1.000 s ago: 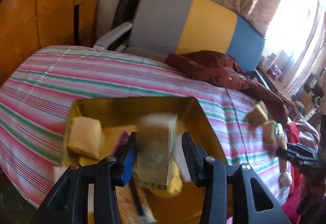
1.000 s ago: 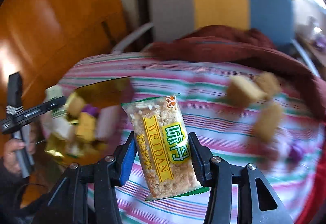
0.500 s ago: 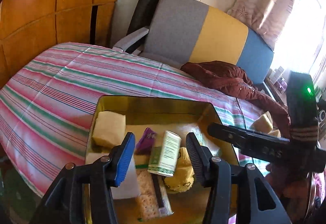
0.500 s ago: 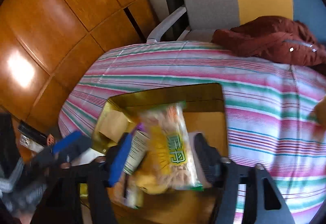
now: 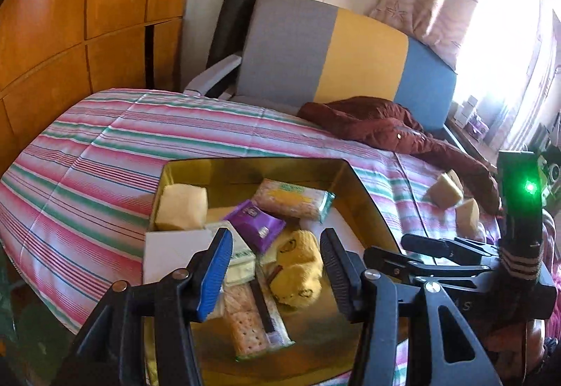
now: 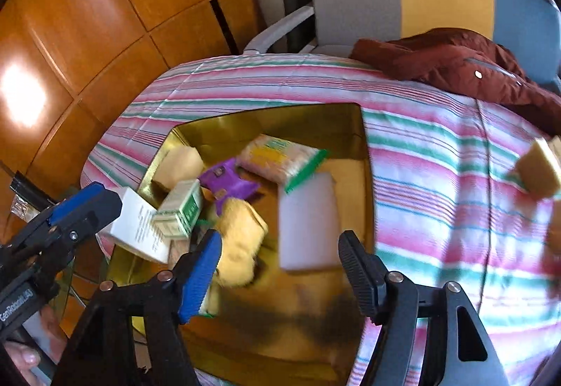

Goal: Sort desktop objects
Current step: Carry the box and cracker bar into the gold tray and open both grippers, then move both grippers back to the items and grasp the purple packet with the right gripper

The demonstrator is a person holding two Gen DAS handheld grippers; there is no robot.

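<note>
While both tools hang over the gold tray, neither holds anything: the left tool has its jaws spread apart with nothing between them, and the right tool is likewise wide open and empty. The tray sits on the desk, which is covered by a pink, green and white striped cloth. Inside the tray, the rice-cracker packet lies flat toward the far wall, well ahead of both tools' fingertips. A purple wrapper lies just in front of it, nearer the left tool, and a yellow plush toy rests right between that tool's fingers in the left wrist view. A pale yellow sponge block sits in the tray's far left corner, and a cracker sleeve lies near the front. In the right wrist view, a small green-and-white box leans at the tray's left side beside a white card, and a flat white pad lies ahead of the right tool. Two more sponge blocks remain on the cloth to the right, outside the tray, near a dark red jacket.
</note>
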